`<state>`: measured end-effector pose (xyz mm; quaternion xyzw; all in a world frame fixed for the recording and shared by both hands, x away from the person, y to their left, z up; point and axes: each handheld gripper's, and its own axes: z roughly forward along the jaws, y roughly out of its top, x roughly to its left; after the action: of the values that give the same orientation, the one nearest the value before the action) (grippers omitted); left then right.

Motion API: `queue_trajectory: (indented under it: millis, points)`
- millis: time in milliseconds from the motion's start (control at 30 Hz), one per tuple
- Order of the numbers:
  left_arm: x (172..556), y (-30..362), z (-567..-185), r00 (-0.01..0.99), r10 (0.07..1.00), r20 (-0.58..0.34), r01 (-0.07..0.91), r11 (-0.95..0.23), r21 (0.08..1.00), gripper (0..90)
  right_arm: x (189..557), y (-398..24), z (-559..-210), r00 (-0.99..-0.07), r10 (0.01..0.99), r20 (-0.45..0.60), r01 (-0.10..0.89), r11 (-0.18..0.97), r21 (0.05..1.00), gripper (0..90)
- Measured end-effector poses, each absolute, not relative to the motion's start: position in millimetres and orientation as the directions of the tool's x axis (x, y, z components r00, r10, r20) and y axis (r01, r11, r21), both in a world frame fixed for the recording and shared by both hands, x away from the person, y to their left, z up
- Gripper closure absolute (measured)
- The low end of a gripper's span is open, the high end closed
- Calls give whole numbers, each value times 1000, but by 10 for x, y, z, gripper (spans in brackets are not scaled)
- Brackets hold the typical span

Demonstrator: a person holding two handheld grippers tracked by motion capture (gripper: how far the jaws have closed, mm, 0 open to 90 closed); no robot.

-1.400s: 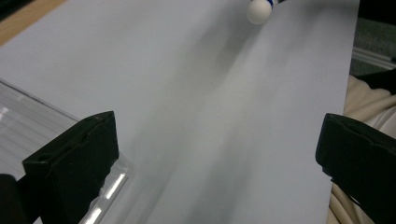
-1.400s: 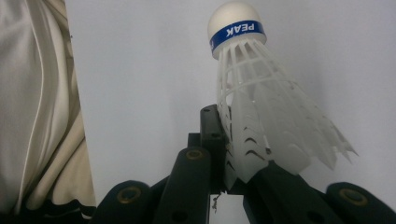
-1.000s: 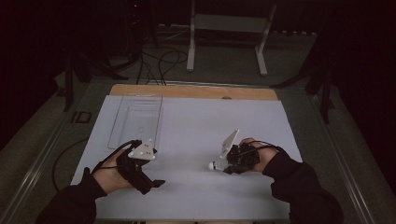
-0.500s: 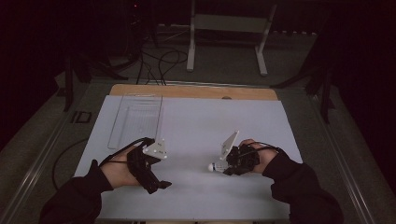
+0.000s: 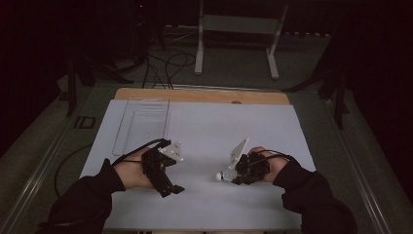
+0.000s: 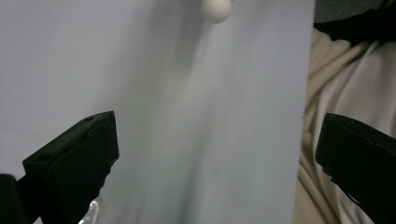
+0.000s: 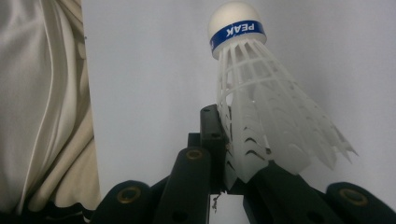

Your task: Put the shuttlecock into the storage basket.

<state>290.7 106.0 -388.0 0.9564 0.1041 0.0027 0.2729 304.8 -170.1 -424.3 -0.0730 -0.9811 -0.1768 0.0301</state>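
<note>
Fingers [image 7: 233, 154] around white shuttlecock [image 7: 261, 112], blue band reading "PEAK"

1. Table [image 5: 29, 161]: grey-green top with metal rails along both long sides.
2. White sheet [image 5: 219, 126] covers the table's middle.
3. Wooden board [image 5: 195, 95] shows as a strip past the sheet's 12 o'clock edge.
4. Clear plastic tray [image 5: 141, 124] lies on the sheet toward 10 o'clock.
5. Small dark rectangular object [image 5: 84, 122] lies on the table at 9 o'clock, just off the sheet.

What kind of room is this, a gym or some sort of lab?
Probably a dim lab or recording studio: a white work sheet covers the table, cables trail over the floor behind, and a white metal stand sits beyond.
</note>
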Motion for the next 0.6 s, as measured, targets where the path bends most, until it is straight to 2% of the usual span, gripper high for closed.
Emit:
queue_trajectory:
  millis: [600]
  points:
    - [2996,715,-3862,990,139,-39,141,-867,478,29,3027,-1688,-4254,-988,128,90,152,921,358,897]
